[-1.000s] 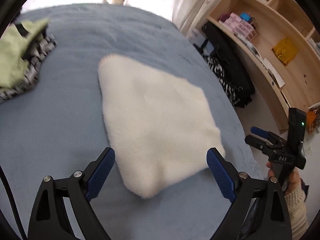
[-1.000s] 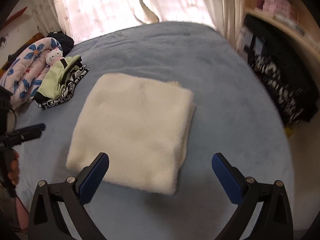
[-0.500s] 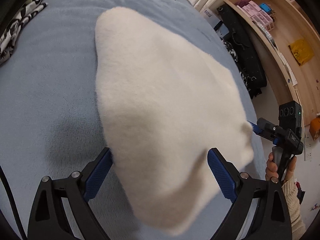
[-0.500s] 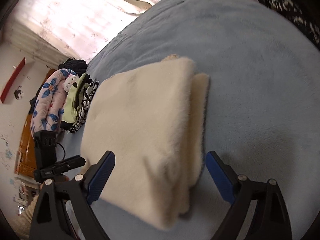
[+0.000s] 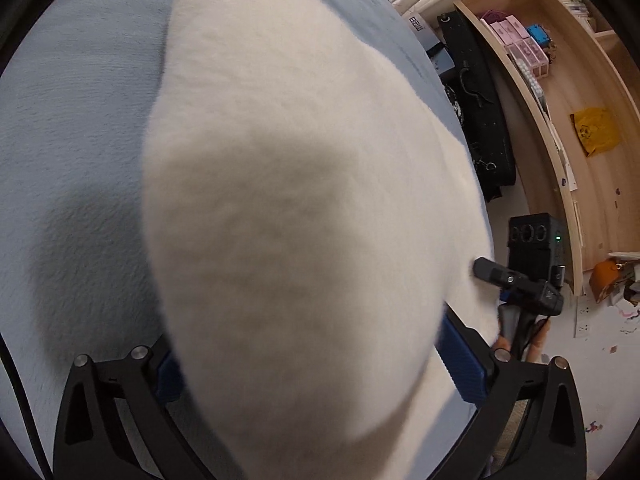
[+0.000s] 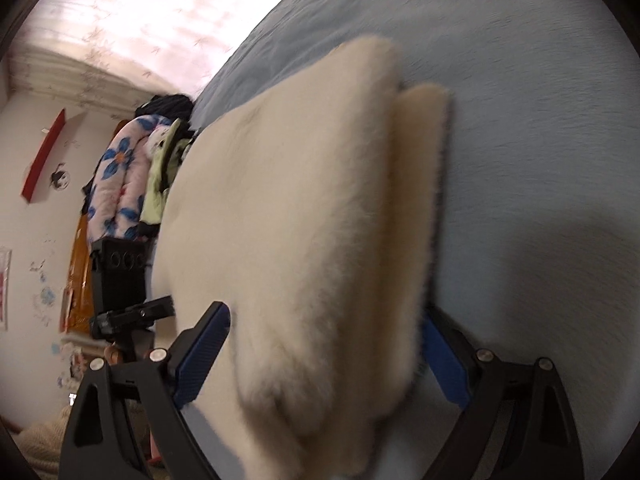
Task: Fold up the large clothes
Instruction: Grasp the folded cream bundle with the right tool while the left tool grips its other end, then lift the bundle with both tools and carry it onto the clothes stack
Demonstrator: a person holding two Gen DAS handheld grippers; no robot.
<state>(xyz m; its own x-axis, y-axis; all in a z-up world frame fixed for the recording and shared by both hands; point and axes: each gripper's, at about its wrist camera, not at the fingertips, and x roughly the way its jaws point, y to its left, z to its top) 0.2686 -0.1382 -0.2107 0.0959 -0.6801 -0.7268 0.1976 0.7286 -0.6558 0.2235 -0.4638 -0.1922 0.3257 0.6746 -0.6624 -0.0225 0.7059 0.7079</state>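
Folded fleece (image 5: 288, 208) on bed (image 5: 72, 120), clothes pile (image 6: 160, 184) beside

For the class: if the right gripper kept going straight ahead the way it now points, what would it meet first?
The folded cream fleece garment. Its near edge already lies between the open fingers of the right gripper, so it would push into the fleece at once. Past that lies the blue bed cover; depth is unclear.

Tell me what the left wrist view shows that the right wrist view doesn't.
Only the left wrist view shows the wooden shelves and a black bag beside the bed. Only the right wrist view shows the curtain, a floral quilt and green clothing. Both show the folded white garment on the blue bed, between open tool fingers.
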